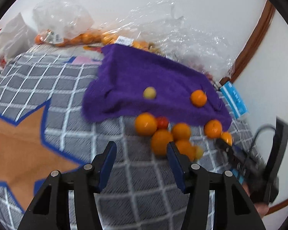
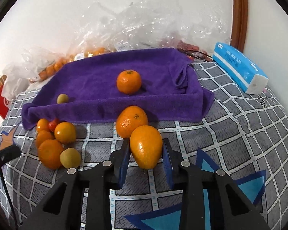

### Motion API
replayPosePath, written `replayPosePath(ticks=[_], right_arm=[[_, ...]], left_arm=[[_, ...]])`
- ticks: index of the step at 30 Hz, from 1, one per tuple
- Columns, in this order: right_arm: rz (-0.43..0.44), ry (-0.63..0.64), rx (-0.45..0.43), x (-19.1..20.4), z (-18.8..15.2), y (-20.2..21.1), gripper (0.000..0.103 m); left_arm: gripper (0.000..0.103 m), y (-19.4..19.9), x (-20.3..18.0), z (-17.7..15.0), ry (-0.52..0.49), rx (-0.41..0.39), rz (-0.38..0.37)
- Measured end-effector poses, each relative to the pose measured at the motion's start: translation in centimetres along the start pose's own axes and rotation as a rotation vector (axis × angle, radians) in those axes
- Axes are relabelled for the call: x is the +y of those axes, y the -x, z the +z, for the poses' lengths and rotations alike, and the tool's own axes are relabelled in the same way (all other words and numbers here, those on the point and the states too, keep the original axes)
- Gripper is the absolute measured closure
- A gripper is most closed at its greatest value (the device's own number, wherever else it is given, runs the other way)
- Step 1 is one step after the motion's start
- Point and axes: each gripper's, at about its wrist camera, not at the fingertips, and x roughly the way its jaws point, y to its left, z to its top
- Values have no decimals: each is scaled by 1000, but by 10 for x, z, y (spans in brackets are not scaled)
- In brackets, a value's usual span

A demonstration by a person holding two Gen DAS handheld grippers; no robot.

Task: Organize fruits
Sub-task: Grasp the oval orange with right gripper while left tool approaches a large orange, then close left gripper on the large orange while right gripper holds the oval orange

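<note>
A purple towel is draped over what appears to be a shallow tray, forming a lined container on the grey checked bedspread. Two fruits are held in it: a mandarin near the middle and a small yellow-green fruit toward its left end.

An oblong orange fruit is seen between the blue pads of the right gripper, which is closed around it just in front of the towel's near edge; a larger mandarin lies right behind it, against the towel. A cluster of loose oranges (with one small red fruit and a yellow-green one) is gathered to the left on the bedspread.

The left gripper is held spread open above the bedspread, empty. Clear plastic bags containing more oranges are piled against the wall, and a blue tissue pack lies to the right.
</note>
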Motion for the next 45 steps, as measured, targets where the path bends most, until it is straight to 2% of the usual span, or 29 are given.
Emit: replayPosePath(ticks=[2,4,5,9,20,23,26,28,33,45], right_arm=[[19,-3,-1,-2,-1,1,71],[32,-22,-15,-5,-3,4,71],[47,-33,-22,-7,-3,6,71],[59,-59,-22,-11,-2,5,71],[78,-34,-30,-6,-3,6,71],[110,-45,-40,-8,-3,8,71],[118,-43,-42,-8,-3,8,71],[117,-34,-34,-6,-3,6,71],[89,-11,-19,-1,-3,3,71],[90,6,-31,3,-3,5,70]], left_arm=[[55,-8,-2,8,10,-5,-7],[65,-19,-3,15,31,13,-11],[66,-25,-3,18,46,27,-14],[70,-40,-2,19,58,50,-16],[72,-41,13,16,93,15,-76],[72,-30,16,17,81,-9,-52],[72,-21,17,18,43,-45,35],[72,-22,17,18,29,-39,69],[72,-34,22,15,54,26,71],[72,-39,5,10,-26,-24,172]])
